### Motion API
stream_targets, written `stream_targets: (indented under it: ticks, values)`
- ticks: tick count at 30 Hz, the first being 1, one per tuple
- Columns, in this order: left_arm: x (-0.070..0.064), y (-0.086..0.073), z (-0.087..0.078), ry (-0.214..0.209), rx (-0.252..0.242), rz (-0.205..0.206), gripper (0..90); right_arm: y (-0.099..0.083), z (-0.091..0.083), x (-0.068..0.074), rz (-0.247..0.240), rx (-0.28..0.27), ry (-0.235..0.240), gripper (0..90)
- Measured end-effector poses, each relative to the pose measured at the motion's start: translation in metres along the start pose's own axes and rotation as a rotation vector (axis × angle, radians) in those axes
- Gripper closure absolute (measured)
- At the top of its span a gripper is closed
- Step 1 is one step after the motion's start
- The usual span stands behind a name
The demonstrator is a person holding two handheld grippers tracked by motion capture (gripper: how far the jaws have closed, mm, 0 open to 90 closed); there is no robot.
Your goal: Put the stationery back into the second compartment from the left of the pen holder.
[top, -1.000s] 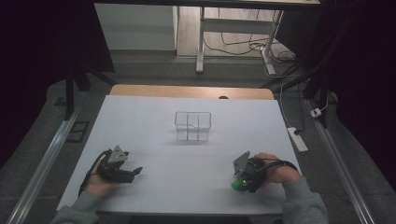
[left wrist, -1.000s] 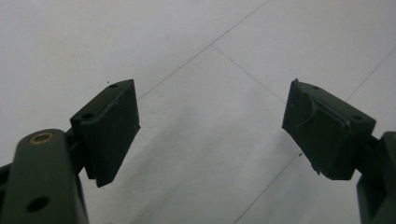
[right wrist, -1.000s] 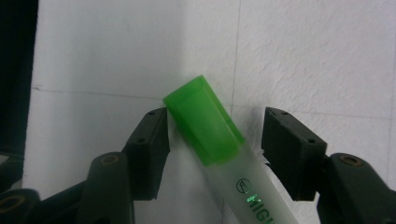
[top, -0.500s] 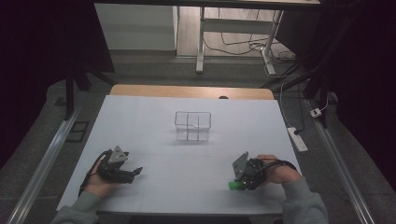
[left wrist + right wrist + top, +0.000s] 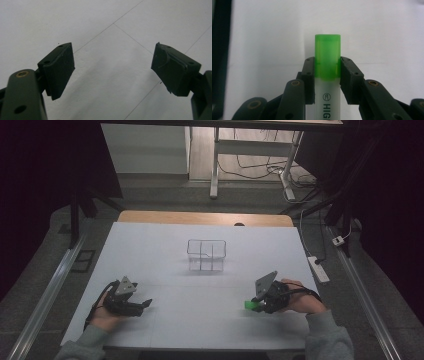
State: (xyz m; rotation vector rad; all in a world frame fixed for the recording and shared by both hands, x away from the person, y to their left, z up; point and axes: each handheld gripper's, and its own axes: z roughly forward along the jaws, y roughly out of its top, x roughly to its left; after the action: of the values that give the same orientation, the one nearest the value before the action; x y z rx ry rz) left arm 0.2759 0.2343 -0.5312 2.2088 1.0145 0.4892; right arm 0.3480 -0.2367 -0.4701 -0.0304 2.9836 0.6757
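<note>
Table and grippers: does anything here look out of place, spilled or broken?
Nothing stands out. The clear organizer stands upright mid-table, the right gripper holds a green-capped highlighter squarely between its jaws, and the left gripper is open over bare white surface. No spills or damage visible.

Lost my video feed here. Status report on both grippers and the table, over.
Left gripper open, empty, low over the table. Right gripper shut on a green-capped highlighter. Clear wire basket mid-table, nothing between it and either gripper.
</note>
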Motion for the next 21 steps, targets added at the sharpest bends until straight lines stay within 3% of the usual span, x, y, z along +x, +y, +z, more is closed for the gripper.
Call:
stream_targets:
  ticks: [3, 10, 16, 21]
  values:
    - [0.000, 0.000, 0.000, 0.001, -0.001, 0.000, 18.3, -0.002, -0.008, -0.006, 0.073, -0.064, -0.031, 66.6]
    - [0.000, 0.000, 0.000, 0.001, 0.002, 0.001, 18.3, 0.000, -0.019, -0.014, 0.171, -0.202, -0.068, 66.6]
    - [0.000, 0.000, 0.000, 0.002, 0.002, 0.003, 18.3, 0.003, -0.019, -0.020, 0.270, -0.233, -0.119, 66.6]
    - [0.000, 0.000, 0.000, 0.002, 0.001, 0.002, 18.3, 0.003, -0.020, -0.026, 0.383, -0.286, -0.163, 66.6]
